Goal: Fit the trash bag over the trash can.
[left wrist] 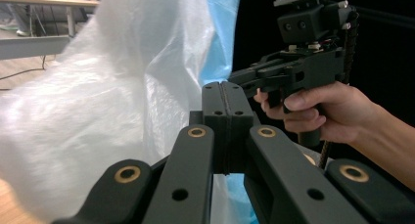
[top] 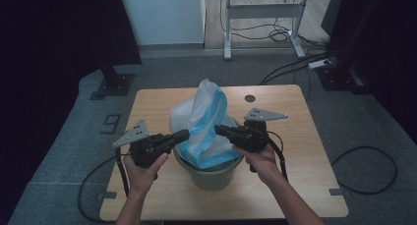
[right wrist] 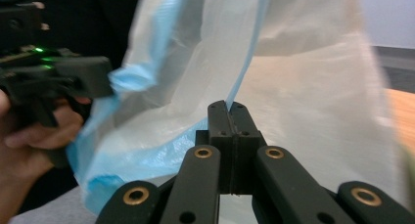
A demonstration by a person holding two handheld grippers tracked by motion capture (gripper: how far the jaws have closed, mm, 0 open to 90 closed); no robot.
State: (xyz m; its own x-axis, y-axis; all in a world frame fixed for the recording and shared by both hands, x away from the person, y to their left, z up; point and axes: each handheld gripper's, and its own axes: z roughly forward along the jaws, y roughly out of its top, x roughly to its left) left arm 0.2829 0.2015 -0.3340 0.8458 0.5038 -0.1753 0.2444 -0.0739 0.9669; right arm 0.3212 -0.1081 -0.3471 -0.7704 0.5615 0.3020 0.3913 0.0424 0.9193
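Note:
A white and blue plastic bag (top: 204,117) stands up out of a green bin (top: 214,176) in the middle of the wooden table (top: 295,185). My left gripper (top: 186,133) reaches the bag from the left, its jaws pressed together (left wrist: 225,87) on the bag's blue edge. From the right, my right gripper (top: 217,129) is shut on the film too; a blue fold of the bag (right wrist: 244,53) rises straight out of its closed tips (right wrist: 228,105). The two grippers face each other across the bag's mouth, a short gap apart. In the right gripper view the left gripper (right wrist: 110,77) has blue film bunched at its tip.
A small dark hole (top: 250,98) sits in the table behind the bin. Past the table are a white desk frame (top: 263,11), a black stand base (top: 115,82) and loose cables (top: 364,171) on the grey floor.

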